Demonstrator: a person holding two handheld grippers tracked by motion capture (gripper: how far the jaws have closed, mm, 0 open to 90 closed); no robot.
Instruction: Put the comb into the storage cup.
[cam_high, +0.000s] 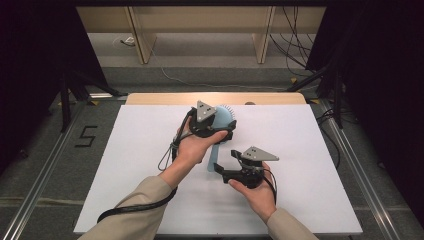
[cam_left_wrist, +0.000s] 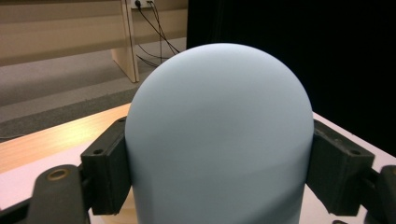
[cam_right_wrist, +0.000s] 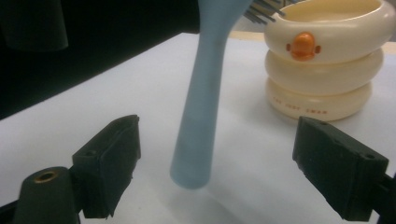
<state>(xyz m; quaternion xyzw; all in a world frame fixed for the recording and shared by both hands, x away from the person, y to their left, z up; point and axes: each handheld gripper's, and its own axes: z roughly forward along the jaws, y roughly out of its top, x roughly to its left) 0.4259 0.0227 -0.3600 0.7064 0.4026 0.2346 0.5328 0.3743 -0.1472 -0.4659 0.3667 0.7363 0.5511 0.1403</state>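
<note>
A light blue hairbrush (cam_high: 216, 152) is held up over the white table, with its dark bristles showing at the far side of its head. My left gripper (cam_high: 226, 127) is shut on the rounded head (cam_left_wrist: 219, 130), one black pad (cam_left_wrist: 105, 170) pressing on each side. The handle (cam_right_wrist: 201, 112) slants down, and its end hangs just above the sheet. My right gripper (cam_right_wrist: 224, 163) stands open around the handle's lower end, with both pads well apart from it. In the high view the right gripper (cam_high: 223, 164) points left at the handle.
A cream holder of three stacked rings with an orange duck face (cam_right_wrist: 322, 60) stands on the table just beyond the brush. The white sheet (cam_high: 145, 150) covers the table up to a wooden strip (cam_high: 165, 98) at the far edge. Dark stands flank the table.
</note>
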